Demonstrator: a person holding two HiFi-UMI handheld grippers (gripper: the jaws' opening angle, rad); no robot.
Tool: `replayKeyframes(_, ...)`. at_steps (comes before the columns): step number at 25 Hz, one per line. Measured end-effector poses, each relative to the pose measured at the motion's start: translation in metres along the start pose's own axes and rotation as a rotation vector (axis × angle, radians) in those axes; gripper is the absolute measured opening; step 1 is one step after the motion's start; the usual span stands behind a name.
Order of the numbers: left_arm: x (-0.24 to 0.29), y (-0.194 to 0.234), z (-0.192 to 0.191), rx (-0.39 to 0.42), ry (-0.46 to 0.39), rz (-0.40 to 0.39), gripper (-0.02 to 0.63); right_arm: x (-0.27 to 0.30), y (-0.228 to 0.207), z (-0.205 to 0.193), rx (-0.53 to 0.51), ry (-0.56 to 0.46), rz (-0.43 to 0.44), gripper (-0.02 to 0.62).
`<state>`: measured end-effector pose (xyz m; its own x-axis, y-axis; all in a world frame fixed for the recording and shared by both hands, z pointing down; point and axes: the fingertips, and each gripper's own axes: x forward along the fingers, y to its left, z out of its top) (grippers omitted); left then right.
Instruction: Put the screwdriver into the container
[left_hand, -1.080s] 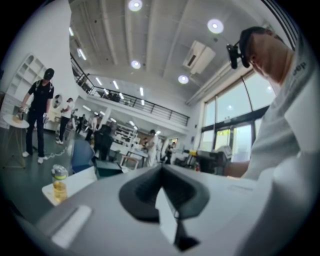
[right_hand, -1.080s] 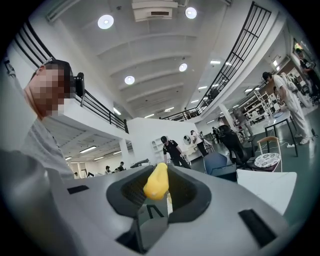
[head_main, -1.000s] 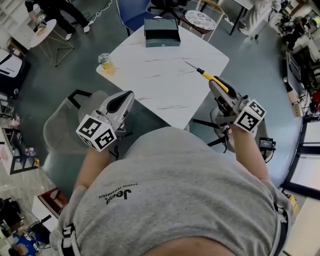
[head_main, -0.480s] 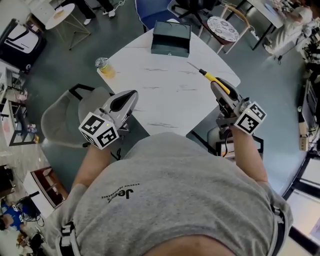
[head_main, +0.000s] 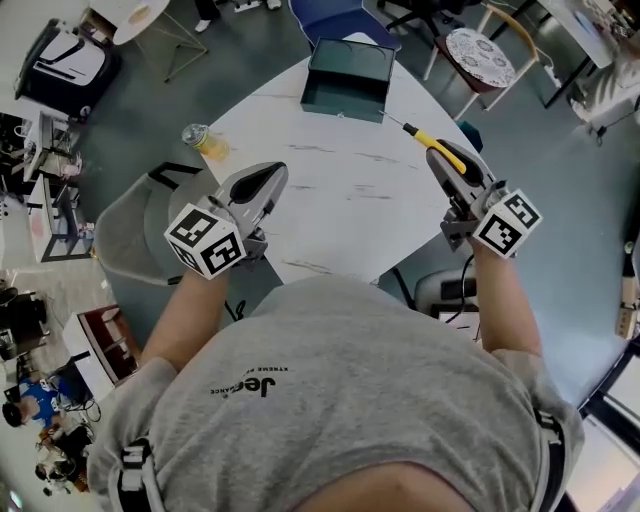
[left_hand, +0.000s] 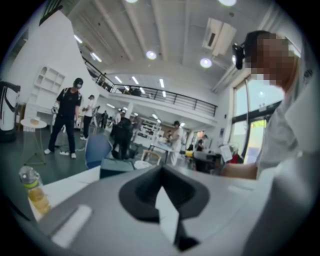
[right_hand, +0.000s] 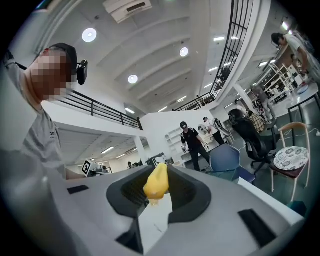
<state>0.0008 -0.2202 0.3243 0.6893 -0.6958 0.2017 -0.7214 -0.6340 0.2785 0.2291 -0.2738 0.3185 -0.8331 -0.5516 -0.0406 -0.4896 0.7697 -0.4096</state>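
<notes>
The screwdriver (head_main: 435, 147) has a yellow handle and a thin metal shaft that points toward the container. My right gripper (head_main: 450, 163) is shut on the handle above the table's right edge. In the right gripper view the yellow handle (right_hand: 156, 182) sits clamped between the jaws. The container (head_main: 348, 78) is a dark green open box at the far side of the white table (head_main: 330, 200); the shaft tip hangs just right of its near corner. My left gripper (head_main: 270, 180) hovers at the table's left edge, shut with nothing in it (left_hand: 161, 172).
A bottle of yellow drink (head_main: 205, 142) stands on the table's far left corner, also seen in the left gripper view (left_hand: 34, 190). A grey chair (head_main: 135, 240) is at the left, a blue chair (head_main: 340, 18) behind the container, a round-seat chair (head_main: 480, 55) at the far right.
The head view has swung, so the table sits differently in frame. The right gripper has carried the screwdriver a little nearer the container. The left gripper keeps its place by the table edge.
</notes>
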Motion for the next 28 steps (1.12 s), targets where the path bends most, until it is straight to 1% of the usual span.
replayKeyframes(3,0.018,0.015,0.005,0.009,0.012,0.017,0.003,0.014,-0.024,0.003,-0.021,0.009,0.004,0.086)
replayKeyframes(6,0.036,0.037,0.001,0.008,0.026,0.021,0.003,0.033,-0.048,0.005,-0.052,0.028,0.002,0.086)
replayKeyframes(8,0.048,0.058,-0.003,0.013,0.032,0.007,0.003,0.05,-0.063,0.005,-0.076,0.042,-0.005,0.086)
replayKeyframes(10,0.062,0.082,-0.009,0.016,0.035,-0.023,0.003,0.07,-0.079,0.001,-0.112,0.066,-0.02,0.086)
replayKeyframes(12,0.075,0.106,-0.021,0.006,0.042,-0.049,0.003,0.092,-0.095,-0.009,-0.141,0.107,-0.039,0.086)
replayKeyframes(17,0.114,0.156,-0.038,-0.007,0.041,-0.094,0.003,0.153,-0.135,-0.038,-0.142,0.208,-0.052,0.086)
replayKeyframes(21,0.137,0.181,-0.044,-0.024,0.017,-0.123,0.003,0.193,-0.165,-0.074,-0.158,0.291,-0.034,0.086)
replayKeyframes(25,0.148,0.206,-0.053,-0.043,0.016,-0.128,0.003,0.226,-0.182,-0.109,-0.157,0.369,-0.004,0.086)
replayKeyframes(28,0.152,0.214,-0.063,-0.035,0.019,-0.131,0.003,0.243,-0.191,-0.132,-0.168,0.424,0.018,0.086)
